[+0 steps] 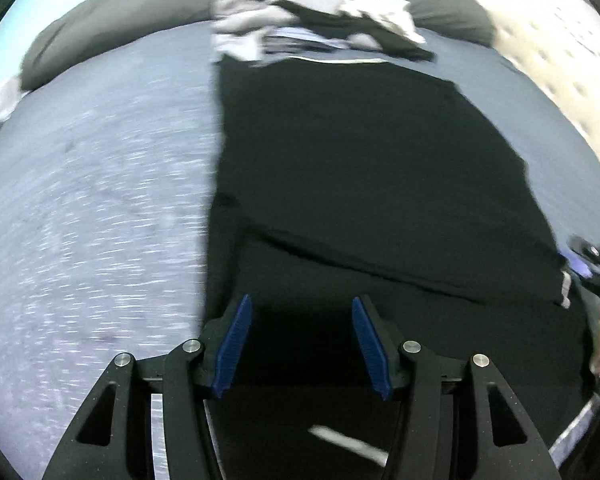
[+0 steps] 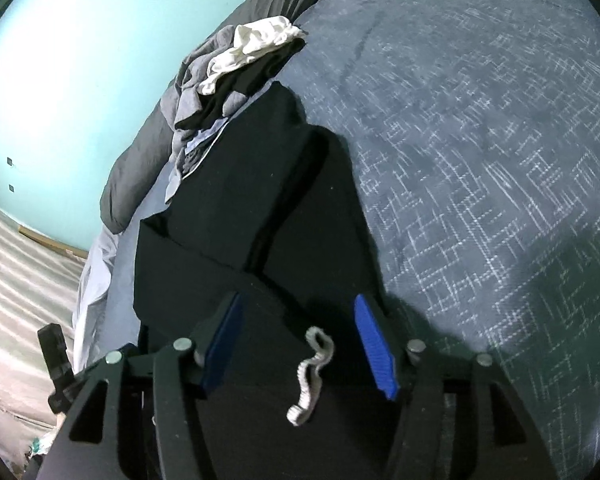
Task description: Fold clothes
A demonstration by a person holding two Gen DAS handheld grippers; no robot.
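Observation:
A black garment (image 1: 360,168) lies flat along the bed, partly folded, with a fold edge across its near part. It also shows in the right wrist view (image 2: 260,208), where a white drawstring (image 2: 312,376) lies on its near end. My left gripper (image 1: 300,308) is open and empty just above the garment's near end. My right gripper (image 2: 298,312) is open and empty above the same end, the drawstring between its fingers. The right gripper shows at the right edge of the left wrist view (image 1: 592,264).
A pile of grey, white and black clothes (image 1: 312,12) (image 2: 236,68) lies at the far end of the garment. The blue patterned bedcover (image 1: 92,200) (image 2: 480,160) spreads around. A dark grey duvet (image 2: 140,168) lines the far edge. Floor (image 2: 16,264) lies beyond the bed's side.

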